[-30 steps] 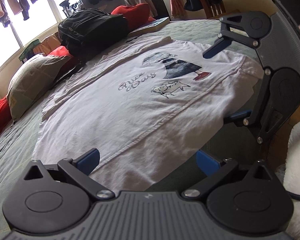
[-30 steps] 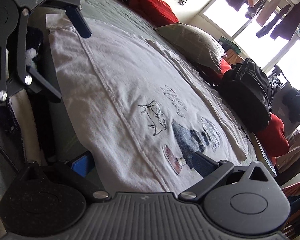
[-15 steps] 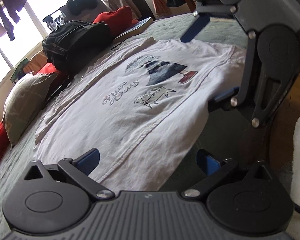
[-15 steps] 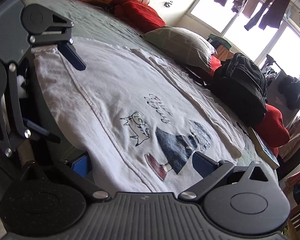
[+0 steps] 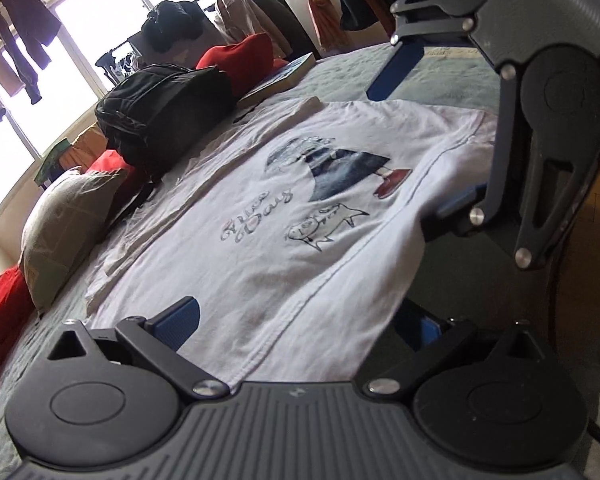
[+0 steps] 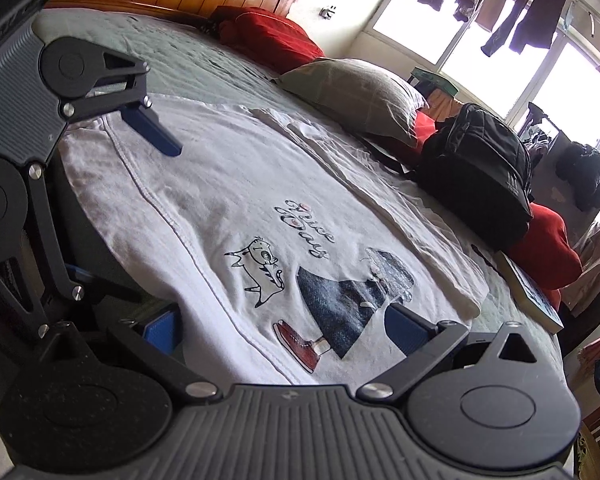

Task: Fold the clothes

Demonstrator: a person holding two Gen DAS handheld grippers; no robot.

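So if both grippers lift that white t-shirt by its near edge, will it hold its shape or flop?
The white t-shirt will likely flop: it is thin, wrinkled cloth lying flat, its edge draping over the bed side. It probably sags between the open left gripper and right gripper. It looks light.

The white T-shirt's [image 5: 260,248] near hem is hidden behind the left hand-held gripper [image 5: 304,320].

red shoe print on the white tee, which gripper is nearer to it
Right. The right gripper straddles the shirt's near edge with the red shoe print just ahead, between its open fingers. The left gripper is at the hem end of the white T-shirt, much farther along the edge.
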